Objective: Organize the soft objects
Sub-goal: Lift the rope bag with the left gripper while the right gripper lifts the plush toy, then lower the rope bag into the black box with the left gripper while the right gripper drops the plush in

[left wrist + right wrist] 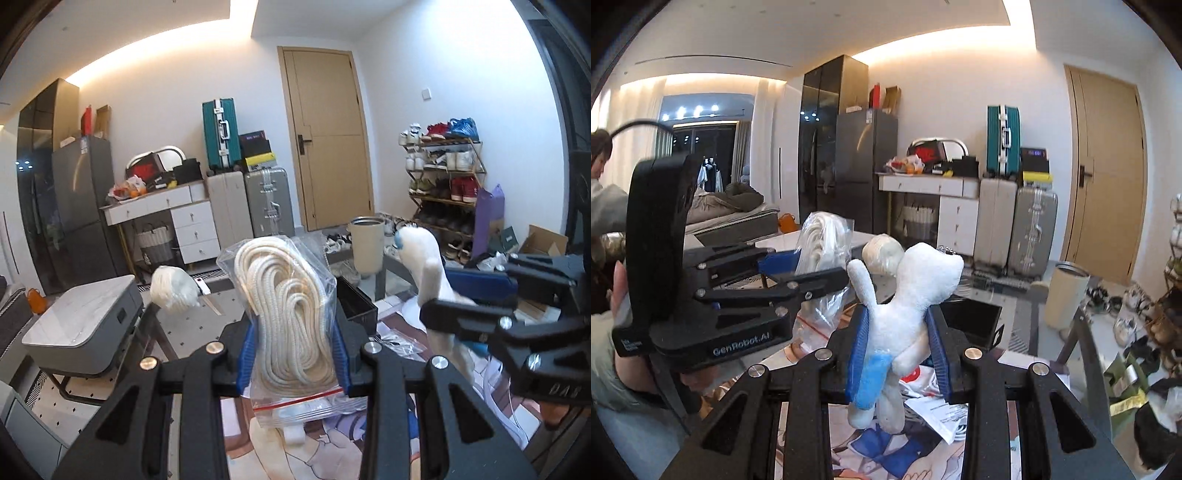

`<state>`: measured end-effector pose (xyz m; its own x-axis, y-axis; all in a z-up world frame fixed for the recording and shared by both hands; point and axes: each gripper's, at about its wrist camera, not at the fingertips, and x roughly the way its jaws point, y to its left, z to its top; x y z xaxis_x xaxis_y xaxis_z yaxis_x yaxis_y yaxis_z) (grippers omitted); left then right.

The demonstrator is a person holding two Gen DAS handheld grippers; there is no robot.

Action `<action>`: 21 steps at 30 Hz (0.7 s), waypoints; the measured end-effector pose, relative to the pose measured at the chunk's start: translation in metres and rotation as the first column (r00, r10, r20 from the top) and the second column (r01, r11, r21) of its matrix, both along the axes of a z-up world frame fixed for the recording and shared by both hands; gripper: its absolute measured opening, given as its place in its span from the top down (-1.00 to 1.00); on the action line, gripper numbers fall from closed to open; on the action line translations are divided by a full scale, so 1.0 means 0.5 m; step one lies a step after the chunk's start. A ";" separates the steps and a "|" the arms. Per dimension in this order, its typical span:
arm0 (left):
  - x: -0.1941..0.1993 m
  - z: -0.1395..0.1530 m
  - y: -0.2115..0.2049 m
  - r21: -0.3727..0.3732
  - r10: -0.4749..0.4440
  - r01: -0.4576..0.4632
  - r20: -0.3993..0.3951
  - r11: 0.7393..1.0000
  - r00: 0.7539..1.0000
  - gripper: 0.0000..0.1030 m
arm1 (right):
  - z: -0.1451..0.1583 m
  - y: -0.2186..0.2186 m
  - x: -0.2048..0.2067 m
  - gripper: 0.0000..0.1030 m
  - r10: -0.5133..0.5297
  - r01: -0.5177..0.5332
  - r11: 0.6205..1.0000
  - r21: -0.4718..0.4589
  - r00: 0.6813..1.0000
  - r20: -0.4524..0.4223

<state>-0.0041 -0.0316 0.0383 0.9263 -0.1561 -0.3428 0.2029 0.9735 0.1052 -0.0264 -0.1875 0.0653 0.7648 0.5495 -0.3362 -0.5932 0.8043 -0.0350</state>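
My left gripper [293, 354] is shut on a clear zip bag of coiled white rope [291, 314] and holds it up above the table. My right gripper [899, 350] is shut on a white plush toy with a blue patch [905, 306], also held in the air. In the left wrist view the right gripper [476, 295] and the plush toy [428, 273] show at the right. In the right wrist view the left gripper [809, 275] and the rope bag [822, 254] show at the left. A ball of white yarn [173, 291] lies on the glass table.
A black open box [356, 302] sits on the glass table [391, 266] behind the rope bag, and a printed cloth [332, 435] covers the near part. A beige cylinder bin [365, 245] stands beyond. A grey marble coffee table [81, 328] is at the left.
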 end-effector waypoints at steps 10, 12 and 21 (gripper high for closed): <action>0.021 0.001 0.036 -0.021 0.033 -0.033 0.008 0.999 0.999 0.33 | 0.019 -0.017 0.019 0.38 -0.034 0.033 0.998 0.057 0.999 0.008; 0.025 0.008 0.031 -0.027 0.027 -0.027 0.015 0.999 1.000 0.33 | 0.027 -0.015 0.027 0.38 -0.037 0.036 0.997 0.064 0.999 0.012; 0.084 0.052 0.032 -0.056 0.021 -0.016 0.087 0.998 0.996 0.33 | 0.082 0.007 0.116 0.38 -0.078 0.073 0.990 0.123 0.997 0.031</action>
<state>0.0380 -0.0157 0.0645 0.9553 -0.1551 -0.2518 0.1772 0.9819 0.0675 0.0316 -0.1837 0.1064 0.8159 0.5252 -0.2420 -0.5309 0.8462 0.0463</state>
